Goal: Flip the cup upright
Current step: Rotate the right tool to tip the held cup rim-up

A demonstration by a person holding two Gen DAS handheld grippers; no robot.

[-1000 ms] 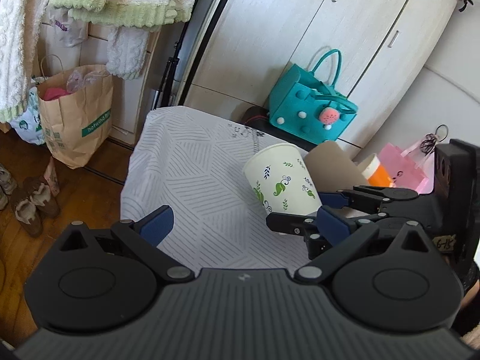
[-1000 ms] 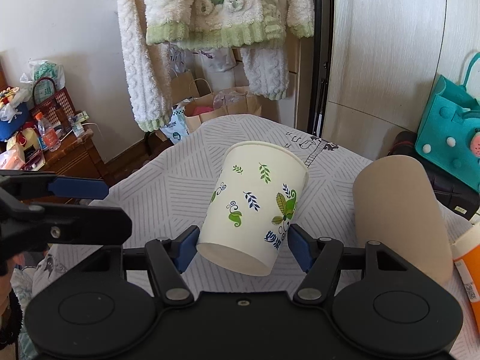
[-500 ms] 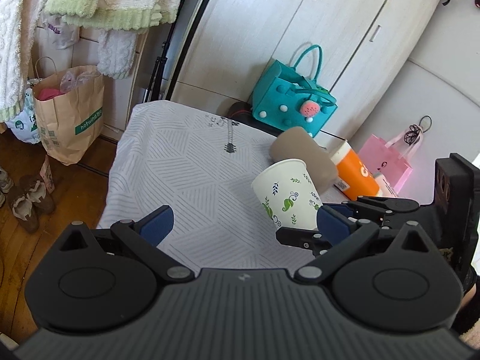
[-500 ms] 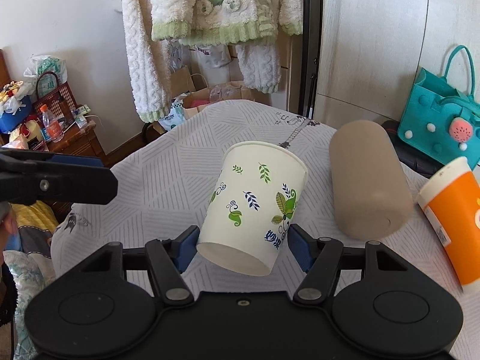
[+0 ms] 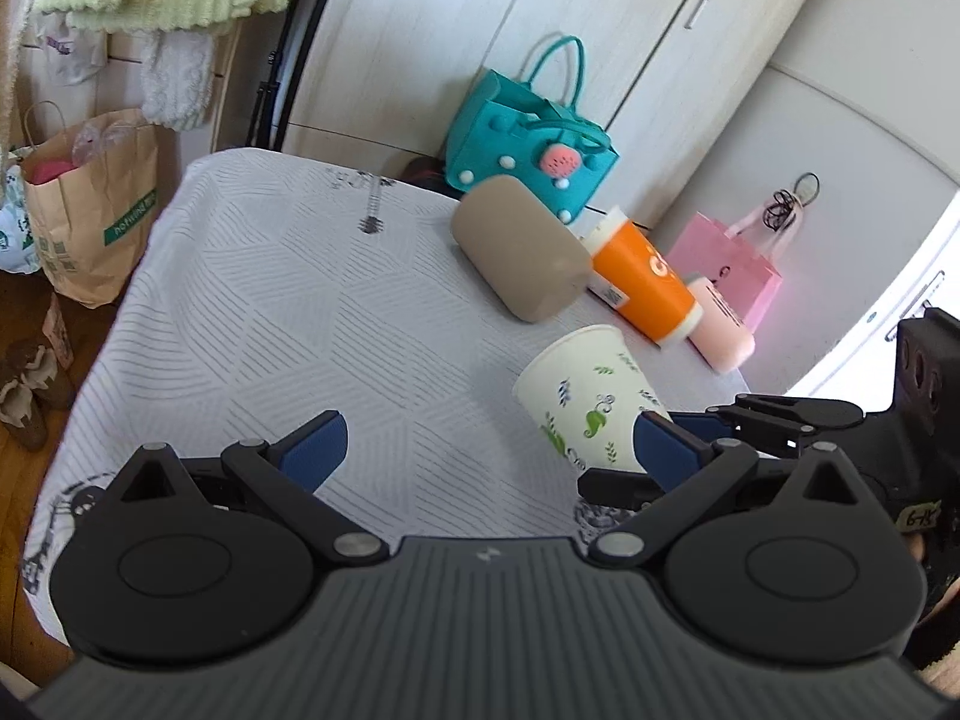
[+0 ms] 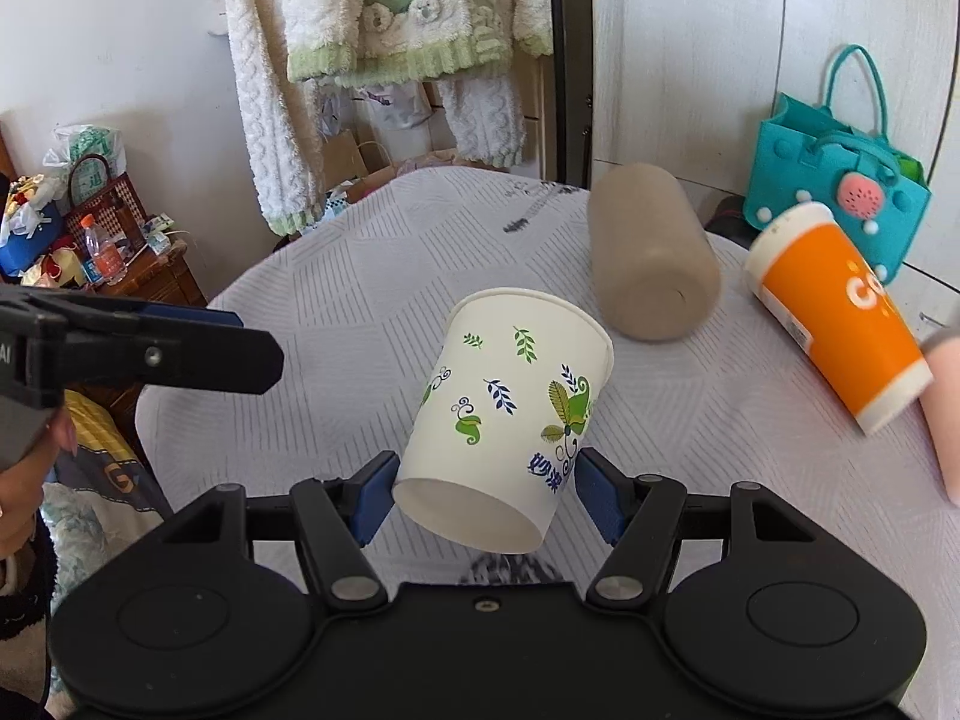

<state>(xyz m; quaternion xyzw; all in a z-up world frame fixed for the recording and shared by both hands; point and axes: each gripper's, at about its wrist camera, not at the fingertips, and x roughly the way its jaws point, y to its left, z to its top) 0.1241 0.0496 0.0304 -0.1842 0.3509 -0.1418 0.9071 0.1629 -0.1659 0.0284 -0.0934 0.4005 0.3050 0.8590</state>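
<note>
Two blue pads of the right claw (image 6: 483,495) pinch a tapered leaf-printed paper cup (image 6: 510,402); left claw (image 5: 489,447) gapes wide.

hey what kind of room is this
Most likely a bedroom or living space in a home: fluffy pajamas hang on the wall, pale wardrobe doors stand behind, and the cups lie on a quilted cloth, maybe a bed.

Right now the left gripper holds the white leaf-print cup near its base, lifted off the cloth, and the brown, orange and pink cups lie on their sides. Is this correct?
Not quite: the right gripper holds the white cup, not the left. The right wrist view shows its fingers clamped on the cup near the base. The left gripper is open and empty. The rest stands: the brown, orange and pink cups lie on their sides.
</note>
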